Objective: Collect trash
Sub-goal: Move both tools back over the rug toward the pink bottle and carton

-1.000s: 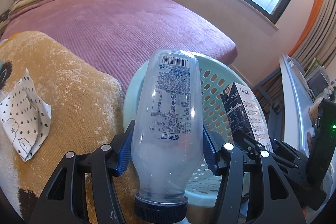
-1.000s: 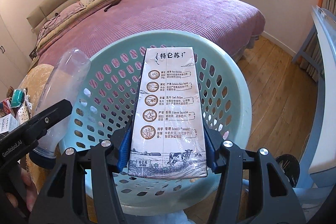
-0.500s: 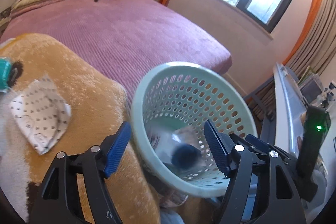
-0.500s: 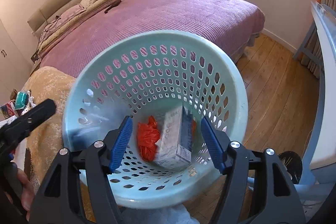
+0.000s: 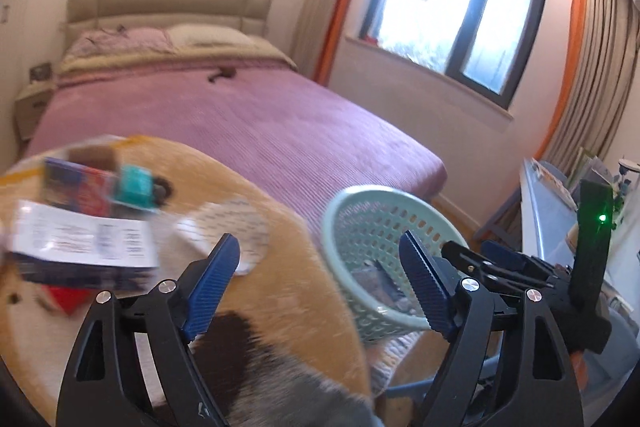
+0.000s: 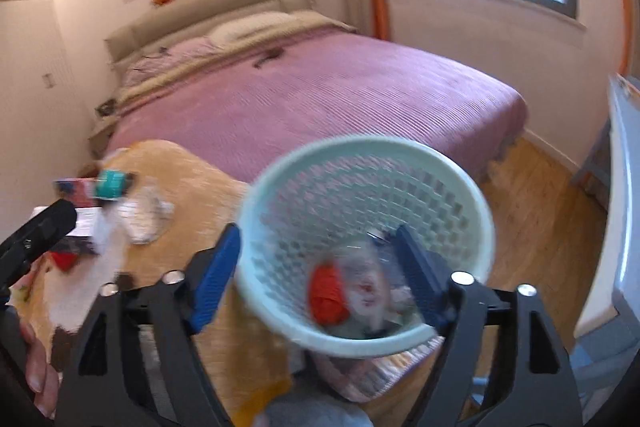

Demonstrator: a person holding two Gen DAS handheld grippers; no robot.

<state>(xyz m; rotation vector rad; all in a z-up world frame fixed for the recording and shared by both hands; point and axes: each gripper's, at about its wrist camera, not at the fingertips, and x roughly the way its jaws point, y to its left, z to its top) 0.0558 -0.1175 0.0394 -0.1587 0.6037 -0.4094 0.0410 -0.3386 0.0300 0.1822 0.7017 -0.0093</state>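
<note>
Both loads dropped since a second ago: bottle, carton gone from jaws, now down in basket (image 6: 360,163). Left gripper (image 5: 320,283) wide open, empty; right gripper (image 6: 316,267) same. Basket just ahead of right fingers, red scrap (image 6: 328,291) inside. Beyond left: spotted paper (image 5: 236,227), boxes (image 5: 80,227) on orange blanket (image 5: 288,291), blurred. Risk: fast swing clips basket rim, tips it.

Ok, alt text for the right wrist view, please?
The open, empty right claw points into a pale green perforated basket holding a red crumpled item and blurred trash. Left of it, more litter lies on a tan fleece blanket; a pink-covered bed fills the background.
</note>
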